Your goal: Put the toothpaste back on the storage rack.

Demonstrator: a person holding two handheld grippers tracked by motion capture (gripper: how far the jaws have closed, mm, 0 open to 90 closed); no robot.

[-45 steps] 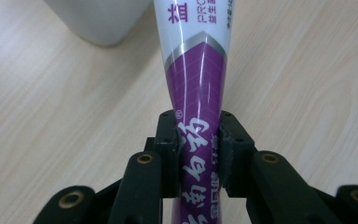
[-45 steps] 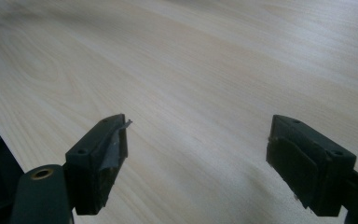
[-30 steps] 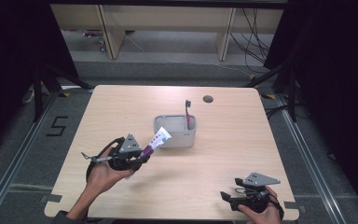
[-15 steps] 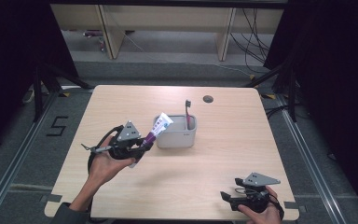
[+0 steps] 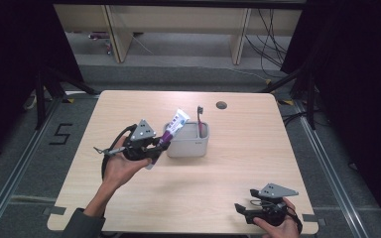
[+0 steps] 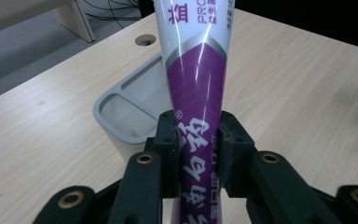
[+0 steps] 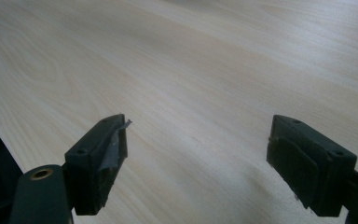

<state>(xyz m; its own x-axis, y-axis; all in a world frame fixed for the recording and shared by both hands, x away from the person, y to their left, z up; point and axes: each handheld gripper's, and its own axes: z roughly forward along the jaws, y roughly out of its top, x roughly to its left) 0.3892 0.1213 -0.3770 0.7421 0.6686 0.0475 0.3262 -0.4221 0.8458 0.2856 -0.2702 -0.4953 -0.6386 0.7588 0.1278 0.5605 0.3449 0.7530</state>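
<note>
We had lifted the toothpaste tube [image 5: 172, 130], pinched in our left gripper [image 5: 151, 148], toward the grey holder [image 5: 191, 146]; dropping it in remained.

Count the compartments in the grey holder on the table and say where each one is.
2 can be made out in the grey holder: a small one at its near end, and a longer one beyond it, partly hidden behind the toothpaste tube. More may be hidden.

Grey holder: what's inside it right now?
A toothbrush stands upright in the far compartment of the grey holder. The near compartments look empty in the left gripper view; the toothpaste tube covers part of them.
</note>
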